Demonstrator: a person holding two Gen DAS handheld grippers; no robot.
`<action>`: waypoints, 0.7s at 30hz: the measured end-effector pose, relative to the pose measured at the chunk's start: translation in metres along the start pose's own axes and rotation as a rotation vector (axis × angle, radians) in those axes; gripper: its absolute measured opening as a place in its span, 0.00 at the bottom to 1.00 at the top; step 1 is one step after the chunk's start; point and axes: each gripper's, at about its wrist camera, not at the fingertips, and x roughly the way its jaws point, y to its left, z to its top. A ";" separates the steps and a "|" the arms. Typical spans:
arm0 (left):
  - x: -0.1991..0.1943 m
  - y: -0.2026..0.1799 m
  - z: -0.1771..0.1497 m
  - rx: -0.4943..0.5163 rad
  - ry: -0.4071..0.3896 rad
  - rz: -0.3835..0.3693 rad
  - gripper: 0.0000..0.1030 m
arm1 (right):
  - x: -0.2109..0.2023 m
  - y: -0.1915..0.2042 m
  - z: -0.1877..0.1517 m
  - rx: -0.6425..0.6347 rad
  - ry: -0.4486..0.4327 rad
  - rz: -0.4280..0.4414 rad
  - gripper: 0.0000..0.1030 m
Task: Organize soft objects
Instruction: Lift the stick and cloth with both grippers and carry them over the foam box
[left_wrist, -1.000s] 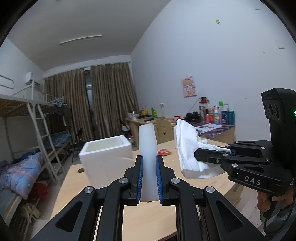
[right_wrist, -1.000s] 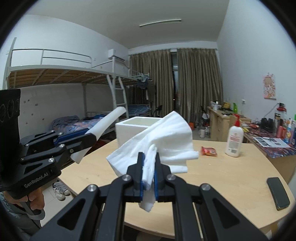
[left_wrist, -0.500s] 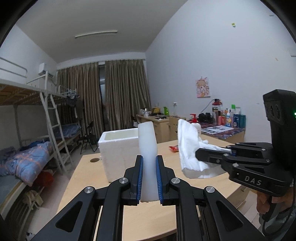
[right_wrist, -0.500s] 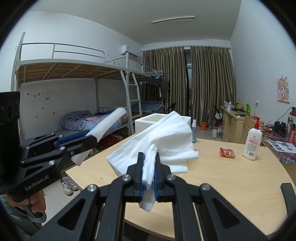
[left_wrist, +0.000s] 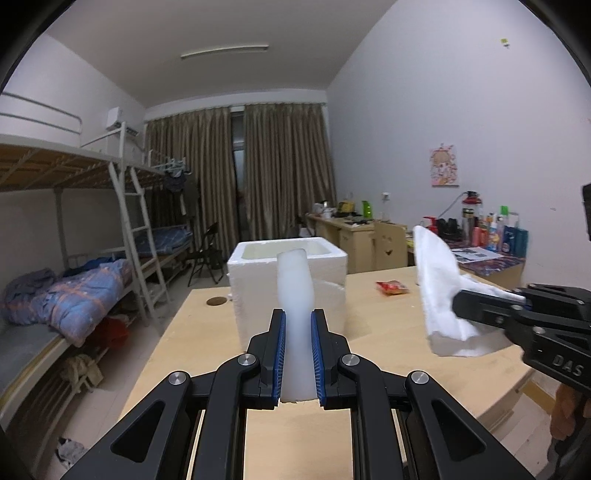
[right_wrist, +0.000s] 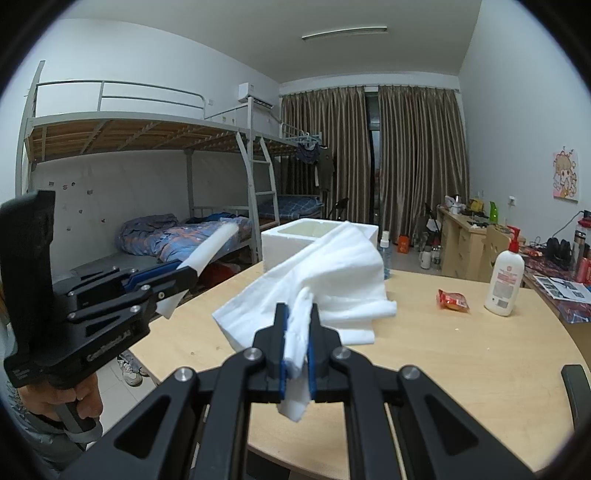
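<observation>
A white foam strip (left_wrist: 296, 295) stands upright between the blue pads of my left gripper (left_wrist: 297, 325), which is shut on it. From the right wrist view the same strip (right_wrist: 208, 251) sticks out of the left gripper (right_wrist: 181, 275) at the left. My right gripper (right_wrist: 298, 325) is shut on a crumpled white soft sheet (right_wrist: 332, 280), held above the wooden table (right_wrist: 461, 354). In the left wrist view the sheet (left_wrist: 439, 288) hangs from the right gripper (left_wrist: 458, 301) at the right. An open white foam box (left_wrist: 288, 280) stands on the table just beyond the strip.
On the table lie a red snack packet (right_wrist: 452, 299), a white lotion pump bottle (right_wrist: 504, 273) and a dark phone (right_wrist: 576, 391) at the right edge. A small spray bottle (right_wrist: 385, 251) stands behind the box. Bunk beds (right_wrist: 147, 177) stand left, cluttered desks (left_wrist: 354, 236) at the far right.
Both views have swung so the foam box now sits straight beyond the left gripper's strip and looks nearer. Both grips are unchanged.
</observation>
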 end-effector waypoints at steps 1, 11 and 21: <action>0.003 0.001 0.000 -0.005 0.003 0.007 0.14 | 0.001 0.000 0.001 0.004 0.001 0.001 0.11; 0.023 0.006 0.004 -0.013 0.007 0.067 0.14 | 0.018 -0.001 0.010 -0.010 0.012 -0.004 0.11; 0.039 0.006 0.009 -0.015 0.017 0.066 0.14 | 0.030 -0.006 0.017 -0.005 0.015 0.000 0.11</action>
